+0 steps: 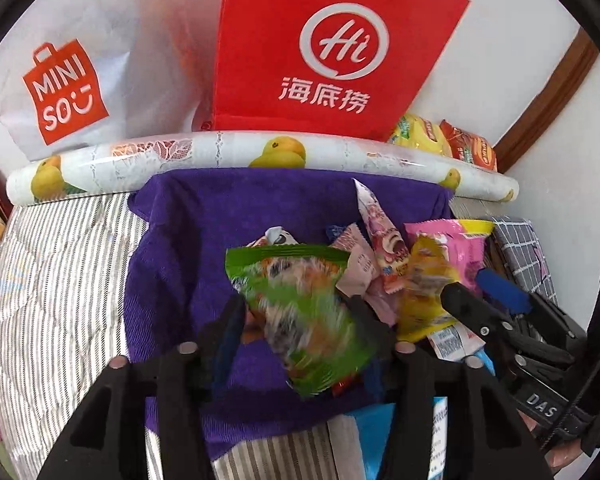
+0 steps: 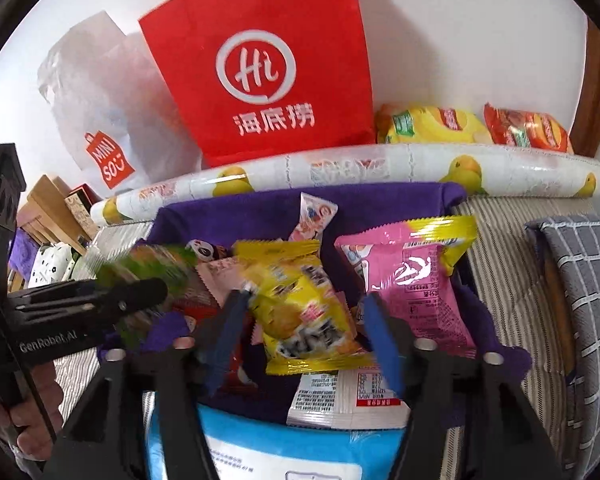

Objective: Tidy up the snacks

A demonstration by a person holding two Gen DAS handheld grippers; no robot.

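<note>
Home: striped bedding (image 1: 56,280), shopping bags (image 1: 324,48) against wall.

Two handheld grippers point steeply down over the purple cloth (image 1: 204,240), side by side. The left gripper (image 1: 296,304) has its jaws parted around a blurred green snack packet (image 1: 300,300); the right gripper (image 2: 304,312), jaws wider, straddles a yellow packet (image 2: 300,304). A bare hand (image 2: 28,408) grips the left tool's handle.
</note>
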